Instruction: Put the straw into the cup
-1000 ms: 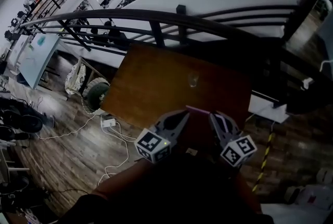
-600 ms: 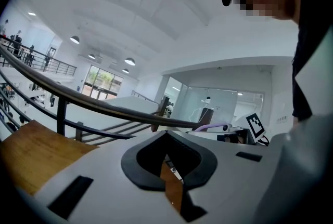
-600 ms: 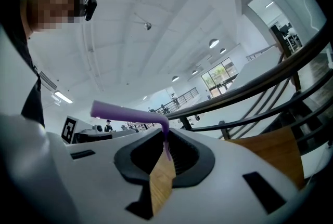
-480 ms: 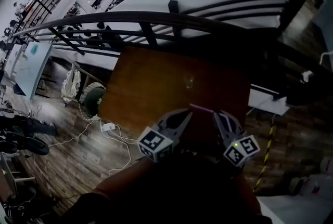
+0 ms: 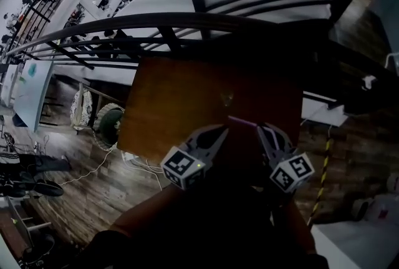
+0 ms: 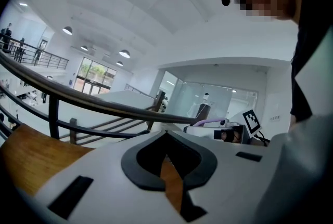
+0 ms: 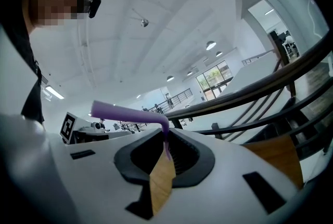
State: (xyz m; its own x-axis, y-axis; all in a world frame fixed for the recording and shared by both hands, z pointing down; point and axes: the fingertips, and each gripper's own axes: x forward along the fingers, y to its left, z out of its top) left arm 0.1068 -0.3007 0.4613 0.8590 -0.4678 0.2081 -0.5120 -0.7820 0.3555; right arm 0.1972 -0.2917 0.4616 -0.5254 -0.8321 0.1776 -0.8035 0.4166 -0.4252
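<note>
A brown wooden table [image 5: 168, 105] fills the middle of the head view, its far edge against a dark railing [image 5: 187, 21] with a lower floor beyond. Both grippers are held over the near side of the table. The left gripper [image 5: 219, 132] sits to the left with its jaws brought together on nothing; its own view shows only a sliver of the wood through the slit between them. The right gripper [image 5: 263, 129] sits to the right with its jaws clamped on the lower end of the straw. A small clear cup [image 5: 228, 98] stands farther out on the table, just beyond and between the two gripper tips, and it looks empty as far as the dim head view lets one judge. The purple straw [image 7: 130, 113] rises from the right gripper's pinch, then bends sharply and runs off to the left, so in the head view it lies as a thin line between the two grippers, near the cup but apart from it. Judging by this, the pick-up is done and the straw is in the air; what remains is to carry it the short way outward, line an end over the cup's mouth, lower it in and let go.
</note>
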